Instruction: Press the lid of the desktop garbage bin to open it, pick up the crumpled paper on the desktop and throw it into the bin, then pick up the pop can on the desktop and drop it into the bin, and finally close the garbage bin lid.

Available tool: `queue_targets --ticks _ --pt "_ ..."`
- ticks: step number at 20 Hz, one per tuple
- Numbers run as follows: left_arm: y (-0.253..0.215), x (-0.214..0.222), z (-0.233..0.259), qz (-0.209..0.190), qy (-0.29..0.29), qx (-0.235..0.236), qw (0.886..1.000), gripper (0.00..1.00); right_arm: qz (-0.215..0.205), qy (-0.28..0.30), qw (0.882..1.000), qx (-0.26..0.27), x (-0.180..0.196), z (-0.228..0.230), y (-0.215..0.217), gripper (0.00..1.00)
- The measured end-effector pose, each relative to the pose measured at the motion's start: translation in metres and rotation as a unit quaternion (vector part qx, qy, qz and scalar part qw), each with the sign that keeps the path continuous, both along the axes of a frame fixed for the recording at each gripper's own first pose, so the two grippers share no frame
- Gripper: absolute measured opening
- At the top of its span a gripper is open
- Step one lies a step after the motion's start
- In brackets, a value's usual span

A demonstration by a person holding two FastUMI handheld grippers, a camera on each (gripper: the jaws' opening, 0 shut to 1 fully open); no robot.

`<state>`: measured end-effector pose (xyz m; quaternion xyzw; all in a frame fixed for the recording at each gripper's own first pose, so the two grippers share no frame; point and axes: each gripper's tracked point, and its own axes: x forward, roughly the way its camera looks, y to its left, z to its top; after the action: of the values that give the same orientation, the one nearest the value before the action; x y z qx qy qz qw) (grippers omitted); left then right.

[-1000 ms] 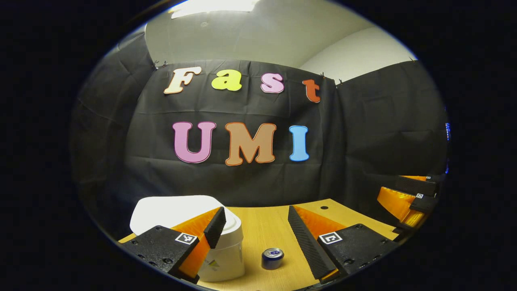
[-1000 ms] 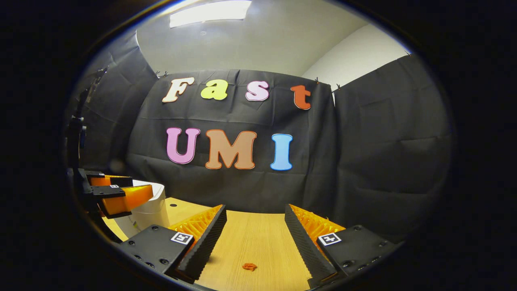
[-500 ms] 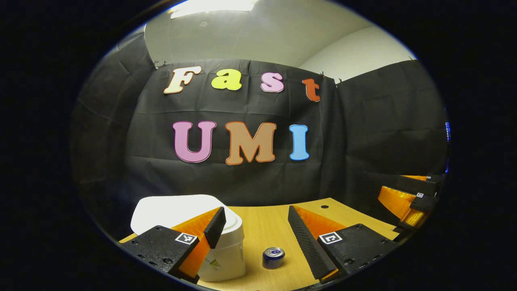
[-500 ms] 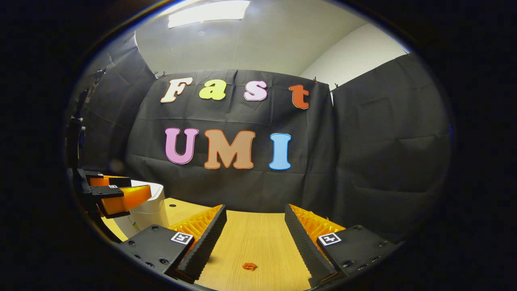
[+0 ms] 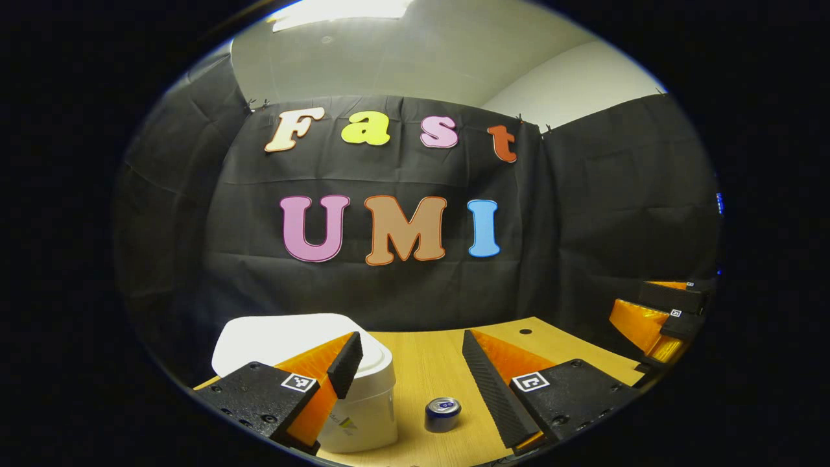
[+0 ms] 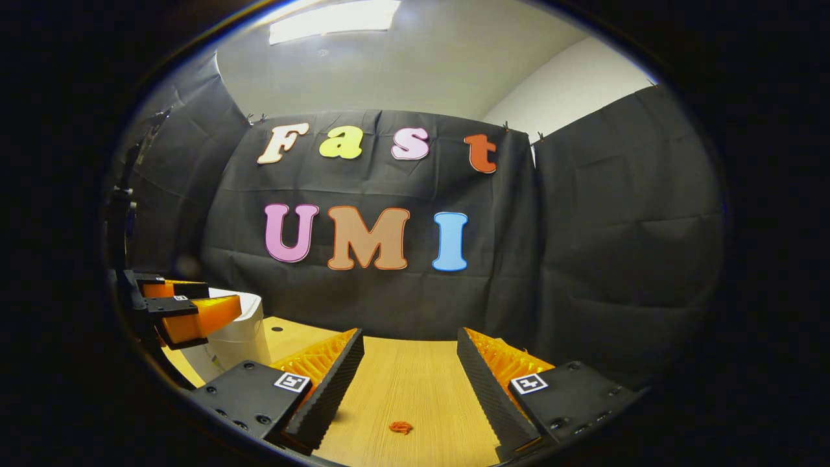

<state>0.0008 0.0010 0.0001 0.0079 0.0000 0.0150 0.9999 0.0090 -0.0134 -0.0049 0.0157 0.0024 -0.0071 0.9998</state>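
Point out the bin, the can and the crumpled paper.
bin [image 5: 366, 415], left gripper view, front wall.
can [image 5: 443, 407], left gripper view, top face.
crumpled paper [image 6: 401, 427], right gripper view, middle of the wad.

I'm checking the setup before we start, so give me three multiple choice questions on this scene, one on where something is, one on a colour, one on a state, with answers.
1. In the left gripper view, the pop can stands
A. on top of the bin
B. on the desktop, right of the bin
C. held in tongs

2. The bin is
A. white
B. green
C. red

3. The bin's lid is
A. off, on the desktop
B. propped upright
C. closed

Answers: 1 B, the can sits upright on the wooden desktop beside the bin. 2 A, both its body and lid are white. 3 C, the lid lies flat over the bin.
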Motion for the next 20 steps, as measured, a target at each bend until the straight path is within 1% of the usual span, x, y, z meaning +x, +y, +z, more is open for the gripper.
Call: queue_targets --ticks 1,2,3,5,6,7,8,9,10,11,14,15,18,19,20 --pt "0.002 0.001 0.0 0.003 0.002 0.001 1.0 0.93 0.002 0.001 1.0 0.0 0.001 -0.002 0.001 0.96" --pt "0.002 0.0 0.0 0.005 0.002 0.002 1.0 0.93 0.005 0.002 1.0 0.0 0.001 -0.002 0.003 1.0" --pt "0.003 -0.002 0.0 0.007 0.001 0.003 1.0 0.93 0.008 0.001 1.0 0.002 0.001 -0.002 0.004 0.96" --pt "0.003 -0.001 0.001 0.01 0.001 0.004 1.0 0.93 0.012 0.001 1.0 0.004 0.002 -0.003 0.006 0.96" --pt "0.002 -0.002 0.0 0.011 0.002 0.006 1.0 0.93 0.015 0.002 1.0 0.005 0.002 -0.004 0.007 1.0" --pt "0.002 -0.002 0.001 0.011 0.001 0.008 1.0 0.93 0.017 0.003 1.0 0.005 0.002 -0.006 0.008 0.96" --pt "0.002 -0.001 0.001 0.013 0.002 0.009 1.0 0.93 0.019 0.003 1.0 0.007 0.004 -0.007 0.009 1.0" --pt "0.002 -0.001 0.001 0.014 0.002 0.009 1.0 0.93 0.022 0.005 1.0 0.008 0.005 -0.009 0.009 0.96" --pt "0.002 -0.002 0.001 0.016 0.003 0.009 1.0 0.94 0.023 0.007 1.0 0.01 0.007 -0.01 0.009 1.0" --pt "0.003 -0.001 -0.002 0.019 0.005 0.009 1.0 0.94 0.025 0.01 1.0 0.012 0.008 -0.011 0.009 0.96" --pt "0.02 0.001 -0.004 0.044 0.007 0.011 0.999 0.93 0.029 0.015 0.999 0.016 0.01 -0.015 0.009 0.96" --pt "0.03 0.002 -0.003 0.061 0.006 0.014 0.998 0.9 0.03 0.015 0.999 0.015 0.011 -0.015 0.01 0.96" --pt "0.058 0.004 -0.003 0.104 0.004 0.023 0.994 0.39 0.034 0.017 0.999 0.011 0.015 -0.015 0.011 0.96" --pt "0.068 0.005 -0.001 0.119 0.004 0.025 0.993 0.32 0.037 0.019 0.999 0.011 0.016 -0.018 0.012 0.96" --pt "0.076 0.004 -0.001 0.132 0.004 0.027 0.991 0.29 0.039 0.021 0.999 0.012 0.017 -0.019 0.013 0.96"
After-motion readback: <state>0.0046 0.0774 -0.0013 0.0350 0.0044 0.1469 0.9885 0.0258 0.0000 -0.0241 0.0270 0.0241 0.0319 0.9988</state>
